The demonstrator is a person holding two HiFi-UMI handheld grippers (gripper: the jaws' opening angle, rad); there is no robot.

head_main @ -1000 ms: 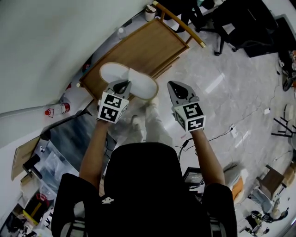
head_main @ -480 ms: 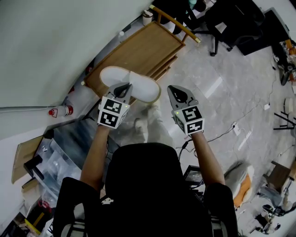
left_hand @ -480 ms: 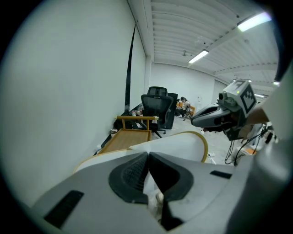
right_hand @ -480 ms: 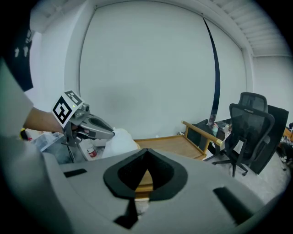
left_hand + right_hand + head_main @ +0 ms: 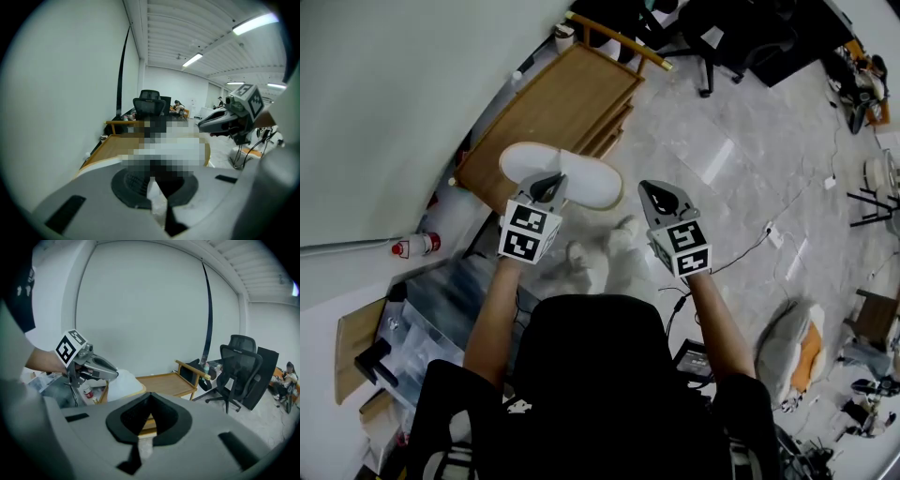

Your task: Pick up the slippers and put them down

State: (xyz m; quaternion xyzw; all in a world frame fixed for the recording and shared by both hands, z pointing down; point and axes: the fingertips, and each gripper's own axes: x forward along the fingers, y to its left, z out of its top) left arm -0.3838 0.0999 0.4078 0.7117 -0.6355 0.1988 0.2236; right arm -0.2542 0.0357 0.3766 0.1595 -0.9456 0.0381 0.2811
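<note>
Left gripper (image 5: 547,184) clamped on white slippers (image 5: 592,184) (tan sole rim), over table (image 5: 572,98) corner; right gripper (image 5: 661,195) jaws together, empty, beside table.

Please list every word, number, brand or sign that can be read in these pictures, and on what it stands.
No text can be read.
Left gripper and right gripper: their cubes carry only black-and-white square patterns, no letters.
Red-and-white bottle by the wall: print too small to read.
White slipper: no print visible.
</note>
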